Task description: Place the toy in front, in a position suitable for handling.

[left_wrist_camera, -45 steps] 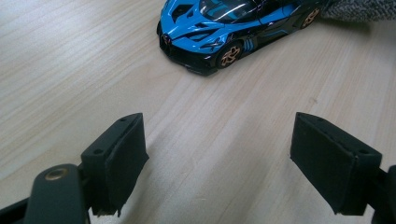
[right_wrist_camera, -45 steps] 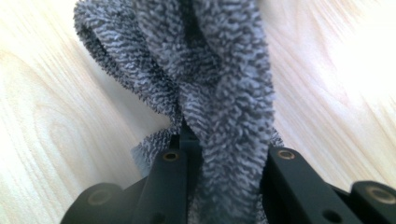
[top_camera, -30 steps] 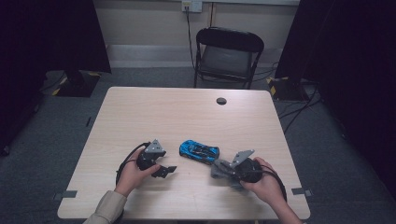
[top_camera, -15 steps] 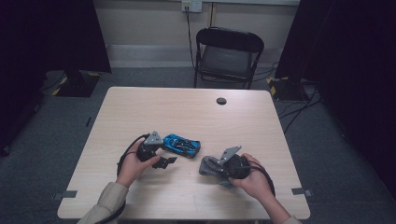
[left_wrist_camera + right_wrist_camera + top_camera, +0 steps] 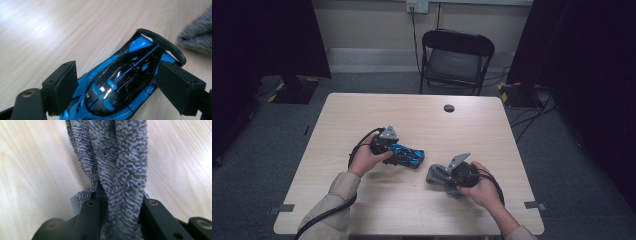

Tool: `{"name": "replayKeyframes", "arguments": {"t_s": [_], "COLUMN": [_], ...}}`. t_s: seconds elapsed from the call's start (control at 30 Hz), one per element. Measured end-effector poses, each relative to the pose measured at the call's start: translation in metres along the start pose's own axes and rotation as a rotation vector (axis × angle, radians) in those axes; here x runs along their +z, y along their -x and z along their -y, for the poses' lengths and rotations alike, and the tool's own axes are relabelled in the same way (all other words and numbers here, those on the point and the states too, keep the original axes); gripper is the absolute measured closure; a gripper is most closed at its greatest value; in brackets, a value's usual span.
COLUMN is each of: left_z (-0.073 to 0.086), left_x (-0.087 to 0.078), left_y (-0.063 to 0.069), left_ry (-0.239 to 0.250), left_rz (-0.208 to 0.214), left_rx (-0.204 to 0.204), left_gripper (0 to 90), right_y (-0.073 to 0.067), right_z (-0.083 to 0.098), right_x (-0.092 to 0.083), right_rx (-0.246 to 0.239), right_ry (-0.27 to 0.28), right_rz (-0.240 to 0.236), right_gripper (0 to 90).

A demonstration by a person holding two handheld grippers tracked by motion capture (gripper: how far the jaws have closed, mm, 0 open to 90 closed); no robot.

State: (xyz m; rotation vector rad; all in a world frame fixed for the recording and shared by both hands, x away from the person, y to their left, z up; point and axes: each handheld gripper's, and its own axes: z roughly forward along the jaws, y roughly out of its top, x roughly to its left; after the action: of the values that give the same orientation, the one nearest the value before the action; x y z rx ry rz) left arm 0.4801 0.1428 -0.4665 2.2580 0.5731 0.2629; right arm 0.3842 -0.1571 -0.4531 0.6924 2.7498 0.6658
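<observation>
Since a second ago the blue toy car [image 5: 406,155] has travelled from the table's middle toward the person's left, carried in the left gripper [image 5: 398,153], while the right gripper [image 5: 443,175] has drifted a little inward with its grey cloth [image 5: 436,174]. Largest in sight is the pale wooden table [image 5: 422,125], with a black folding chair [image 5: 456,60] standing beyond its far edge and a small dark round plug [image 5: 449,108] set in the tabletop near that edge. Just left of centre, the left hand [image 5: 366,159] holds its gripper with the jaws spread fairly wide and pressed to the car's two flanks; the left gripper view shows the car [image 5: 120,85] between the pads, its black rear wing pointing away from the camera. Near the front right, the right hand [image 5: 484,189] holds its gripper with jaws nearly together, pinching the bunched cloth [image 5: 120,170], which trails forward over the wood, apart from the car.
</observation>
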Motion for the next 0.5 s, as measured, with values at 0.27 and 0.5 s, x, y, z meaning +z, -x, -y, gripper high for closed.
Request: {"name": "replayKeyframes", "arguments": {"t_s": [0.27,0.5], "left_z": [0.003,0.005], "left_x": [0.015,0.021], "left_y": [-0.006,-0.004], "left_ry": [0.038,0.070], "left_rz": [0.056,0.070], "left_rx": [-0.040,-0.068], "left_gripper": [15.3,12.4], "right_y": [0.005,0.002], "right_z": [-0.002,-0.006], "right_x": [0.004,0.006], "right_rx": [0.022,0.037], "right_ry": [0.010,0.025], "right_rz": [-0.004,-0.008], "right_gripper": [74.7,74.2]}}
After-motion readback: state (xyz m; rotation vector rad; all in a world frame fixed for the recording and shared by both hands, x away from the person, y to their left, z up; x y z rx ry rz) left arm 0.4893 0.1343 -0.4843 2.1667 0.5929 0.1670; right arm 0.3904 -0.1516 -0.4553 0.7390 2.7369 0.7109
